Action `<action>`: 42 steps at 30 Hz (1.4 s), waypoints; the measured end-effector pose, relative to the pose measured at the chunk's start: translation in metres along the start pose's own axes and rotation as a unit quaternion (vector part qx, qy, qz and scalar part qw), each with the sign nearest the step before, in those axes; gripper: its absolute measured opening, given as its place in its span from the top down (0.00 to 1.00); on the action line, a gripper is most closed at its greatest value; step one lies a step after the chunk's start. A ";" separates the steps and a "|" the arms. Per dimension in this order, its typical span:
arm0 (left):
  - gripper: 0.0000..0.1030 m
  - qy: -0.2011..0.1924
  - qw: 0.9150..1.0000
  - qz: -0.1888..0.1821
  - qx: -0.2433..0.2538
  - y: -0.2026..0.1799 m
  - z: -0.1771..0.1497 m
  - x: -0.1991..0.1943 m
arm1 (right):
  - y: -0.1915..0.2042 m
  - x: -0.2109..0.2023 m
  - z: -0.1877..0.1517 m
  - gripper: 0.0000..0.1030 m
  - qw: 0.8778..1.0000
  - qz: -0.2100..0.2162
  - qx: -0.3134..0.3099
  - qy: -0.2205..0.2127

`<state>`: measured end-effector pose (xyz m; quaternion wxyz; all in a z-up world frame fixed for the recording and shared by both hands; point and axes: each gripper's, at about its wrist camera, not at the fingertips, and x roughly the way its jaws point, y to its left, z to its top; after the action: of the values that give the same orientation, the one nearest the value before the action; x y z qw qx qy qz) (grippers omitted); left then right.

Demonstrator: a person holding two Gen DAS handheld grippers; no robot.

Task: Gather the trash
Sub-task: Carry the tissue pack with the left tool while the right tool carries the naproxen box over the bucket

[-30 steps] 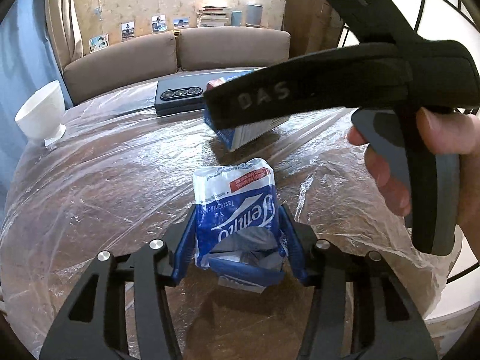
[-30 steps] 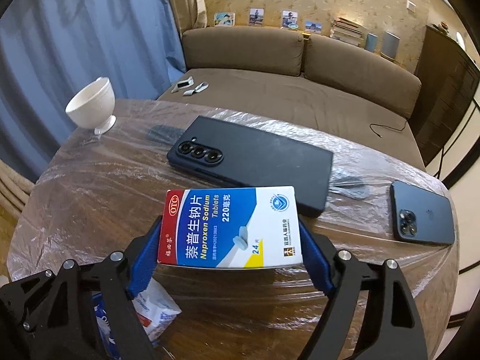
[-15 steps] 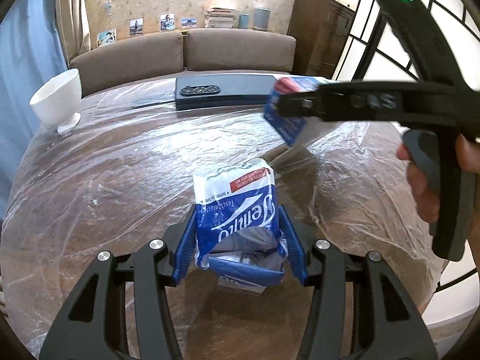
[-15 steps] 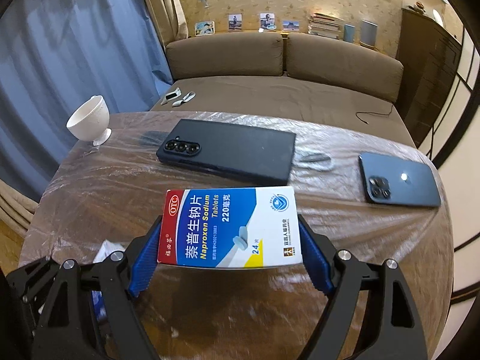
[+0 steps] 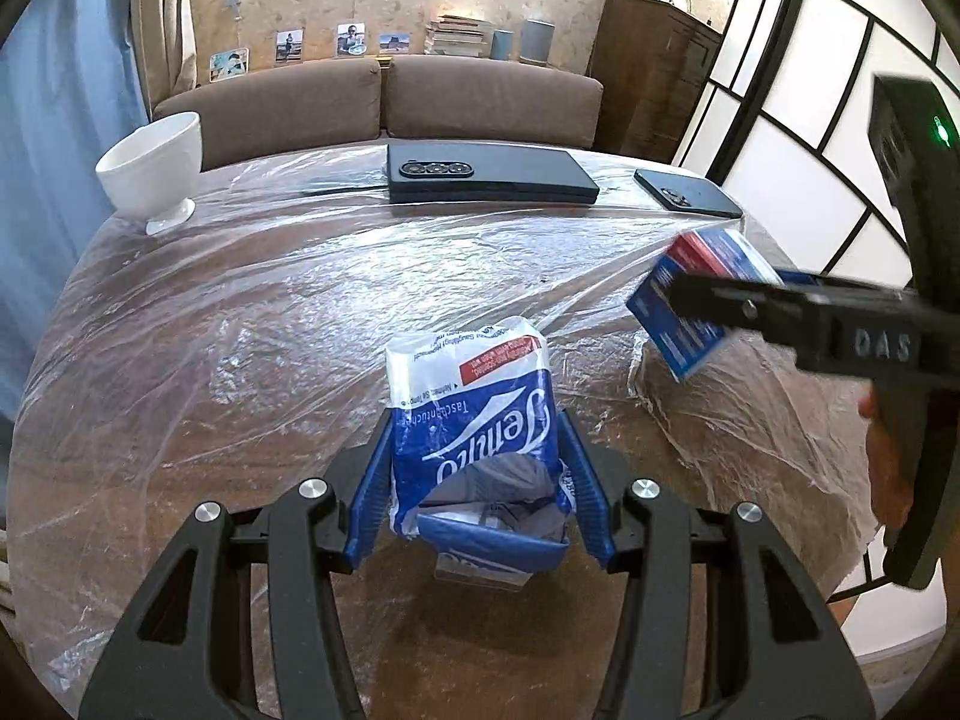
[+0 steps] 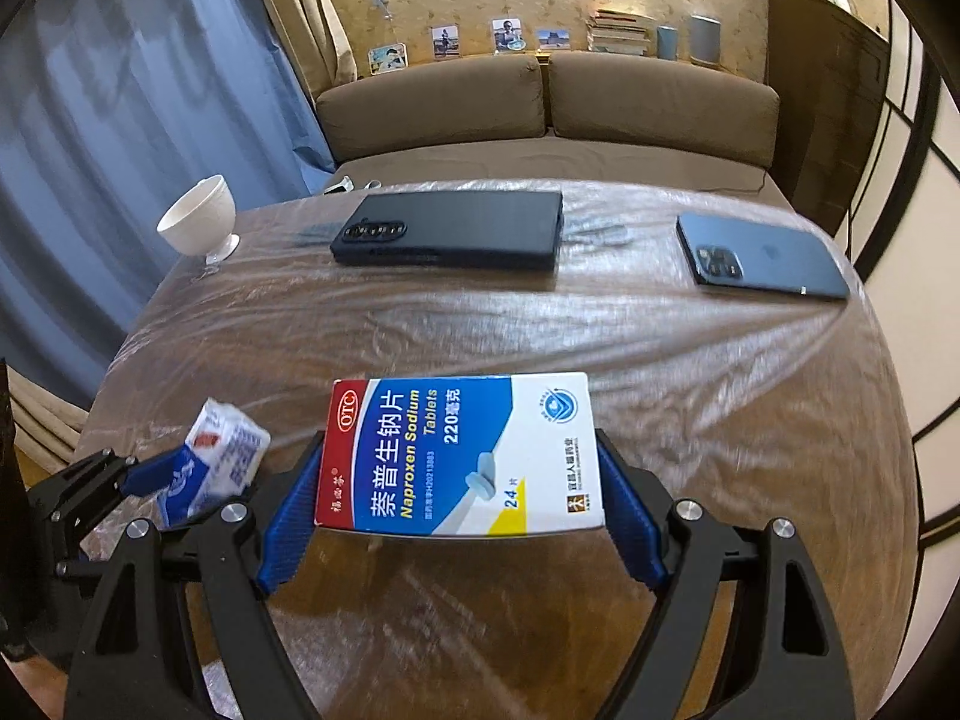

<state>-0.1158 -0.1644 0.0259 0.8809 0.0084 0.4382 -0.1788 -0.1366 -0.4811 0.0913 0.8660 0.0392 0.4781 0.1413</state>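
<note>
We hold the tissue pack [image 5: 474, 414] between the blue fingers [image 5: 373, 498] of our left gripper [image 5: 474, 501], lifted above the near part of the desk [image 5: 240, 324]. Our right gripper [image 6: 462, 516] pinches the medicine box [image 6: 462, 456] flat, above the desk. Far away lie two phones [image 6: 450, 237] and a white cup [image 6: 201, 222].
</note>
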 end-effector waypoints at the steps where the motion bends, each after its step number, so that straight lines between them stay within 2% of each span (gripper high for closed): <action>1: 0.48 0.000 1.000 0.000 -0.001 0.001 -0.001 -0.001 | 0.000 -0.002 -0.003 0.22 1.000 0.000 0.002 0.000; 17: 0.48 0.014 1.000 -0.008 -0.023 0.008 -0.024 -0.017 | 0.017 -0.020 -0.056 0.22 0.999 0.007 0.035 0.004; 42: 0.48 -0.002 1.000 -0.001 -0.020 0.007 -0.065 -0.076 | 0.056 -0.057 -0.114 0.22 0.998 0.048 0.025 0.011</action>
<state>-0.2057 -0.1233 0.0435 0.8817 -0.0103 0.4396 -0.1708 -0.2729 -0.4508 0.0873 0.8517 0.0826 0.4883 0.1713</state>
